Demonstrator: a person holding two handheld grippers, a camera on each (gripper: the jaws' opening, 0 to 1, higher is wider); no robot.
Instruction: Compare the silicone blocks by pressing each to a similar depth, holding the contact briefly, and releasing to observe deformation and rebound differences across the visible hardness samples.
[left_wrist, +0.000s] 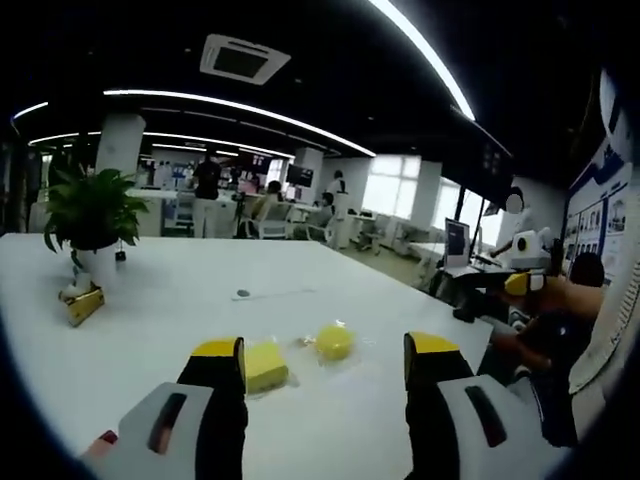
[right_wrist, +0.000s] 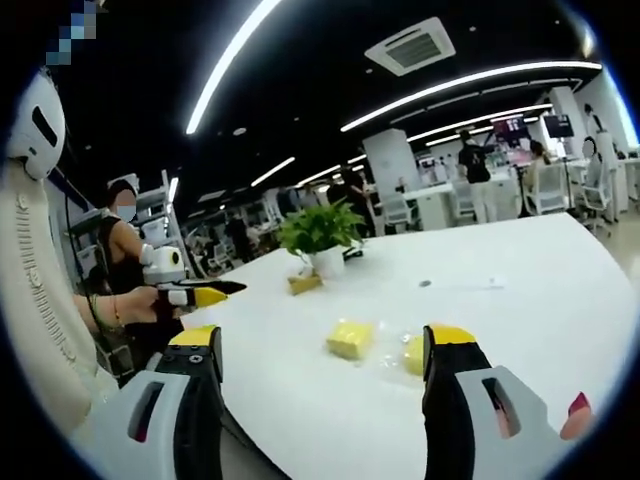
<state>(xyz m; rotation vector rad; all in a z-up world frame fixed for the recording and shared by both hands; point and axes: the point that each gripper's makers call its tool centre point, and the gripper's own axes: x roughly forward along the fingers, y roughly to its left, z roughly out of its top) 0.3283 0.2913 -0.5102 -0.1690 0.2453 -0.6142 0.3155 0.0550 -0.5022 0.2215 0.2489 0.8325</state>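
Two yellow silicone blocks lie on the white table (left_wrist: 180, 280): a square block (left_wrist: 265, 366) and a round block (left_wrist: 334, 342) to its right, a little apart. My left gripper (left_wrist: 325, 348) stands open short of them, its left jaw overlapping the square block's edge in the picture. In the right gripper view the square block (right_wrist: 350, 340) is in the middle and the round block (right_wrist: 410, 354) is partly hidden behind the right jaw. My right gripper (right_wrist: 322, 336) is open and holds nothing. Each view shows the other gripper held in a hand off the table's side.
A potted plant (left_wrist: 90, 212) (right_wrist: 320, 230) stands on the table with a small gold object (left_wrist: 82, 305) (right_wrist: 303, 283) at its foot. A small dark dot (left_wrist: 243, 294) marks the tabletop. A white chair back (right_wrist: 30, 270) rises at the left. Desks and people fill the office behind.
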